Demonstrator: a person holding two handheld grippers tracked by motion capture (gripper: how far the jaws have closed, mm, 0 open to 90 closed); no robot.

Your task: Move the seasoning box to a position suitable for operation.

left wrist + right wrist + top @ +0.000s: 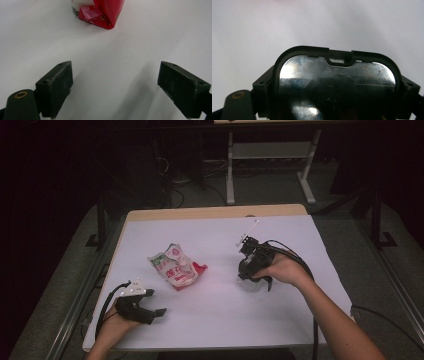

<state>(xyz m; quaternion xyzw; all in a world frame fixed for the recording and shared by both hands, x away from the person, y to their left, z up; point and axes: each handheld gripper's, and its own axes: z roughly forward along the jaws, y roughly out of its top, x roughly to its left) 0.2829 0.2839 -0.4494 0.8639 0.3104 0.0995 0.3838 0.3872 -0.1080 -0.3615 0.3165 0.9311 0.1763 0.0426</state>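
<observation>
The right gripper (254, 279) stands near the right middle of the table, its jaws closed on a black-rimmed tray (337, 82): in the right gripper view this is a shallow container with rounded corners, a thin black rim with a small notch at the middle of its far edge, and a shiny, mirror-like inner face that throws back dim reflections. In the high view the same thing shows as a pale, glossy patch under the gripper, just above the sheet. The left gripper (150, 312) rests at the near left corner, jaws spread wide with nothing between them, pointing toward a crumpled snack bag (176, 266), white with red and green print, which lies left of centre and well apart from both grippers; its red end (105, 15) shows at the top of the left gripper view. The table (215, 330) wears a plain white sheet, with a strip of light wood at its far edge. Beyond it the room is dark, with grey floor, cables and a white table frame (270, 165)
</observation>
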